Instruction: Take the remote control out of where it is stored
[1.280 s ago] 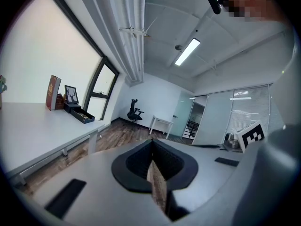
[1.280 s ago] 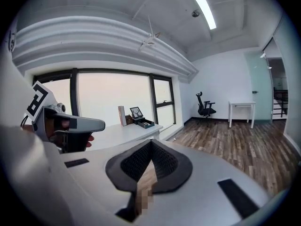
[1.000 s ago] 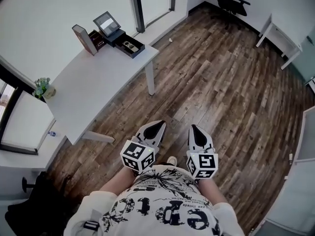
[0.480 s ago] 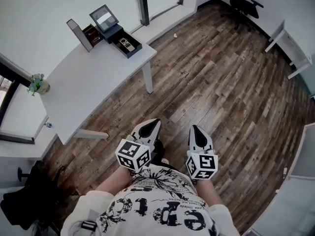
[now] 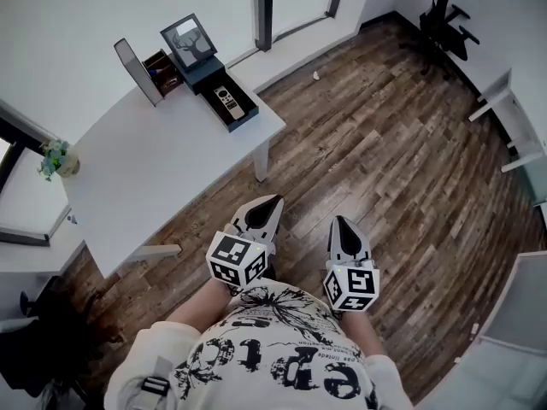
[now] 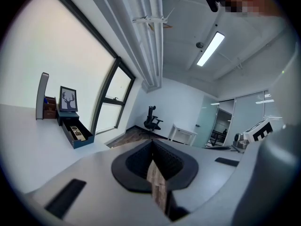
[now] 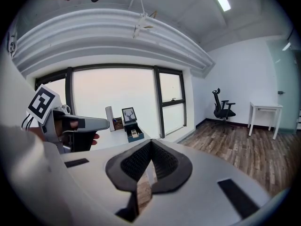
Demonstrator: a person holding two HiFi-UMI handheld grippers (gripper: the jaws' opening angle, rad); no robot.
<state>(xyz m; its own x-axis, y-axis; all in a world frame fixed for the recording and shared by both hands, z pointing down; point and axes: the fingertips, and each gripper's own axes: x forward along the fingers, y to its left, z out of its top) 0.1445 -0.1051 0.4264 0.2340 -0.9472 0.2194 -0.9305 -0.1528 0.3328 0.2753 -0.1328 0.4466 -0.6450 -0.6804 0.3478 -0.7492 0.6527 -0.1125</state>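
Note:
The remote control (image 5: 225, 99) lies in an open dark blue box (image 5: 238, 117) at the far end of the white table (image 5: 162, 169). That remote (image 6: 76, 132) shows small at the left in the left gripper view, and its box (image 7: 135, 134) sits far off in the right gripper view. My left gripper (image 5: 270, 205) and right gripper (image 5: 339, 225) hang side by side over the wooden floor, close to my body and well short of the table. Both are shut with nothing between the jaws.
A framed deer picture (image 5: 189, 40) and a dark organiser (image 5: 159, 68) with a tall white panel (image 5: 134, 71) stand behind the box. A small plant (image 5: 53, 157) sits at the table's left end. An office chair (image 5: 450, 15) and a white desk (image 5: 506, 101) stand at the far right.
The view has shifted as I walk towards the table, so the box with the remote looks nearer. Both grippers stay shut in the same place before my body.

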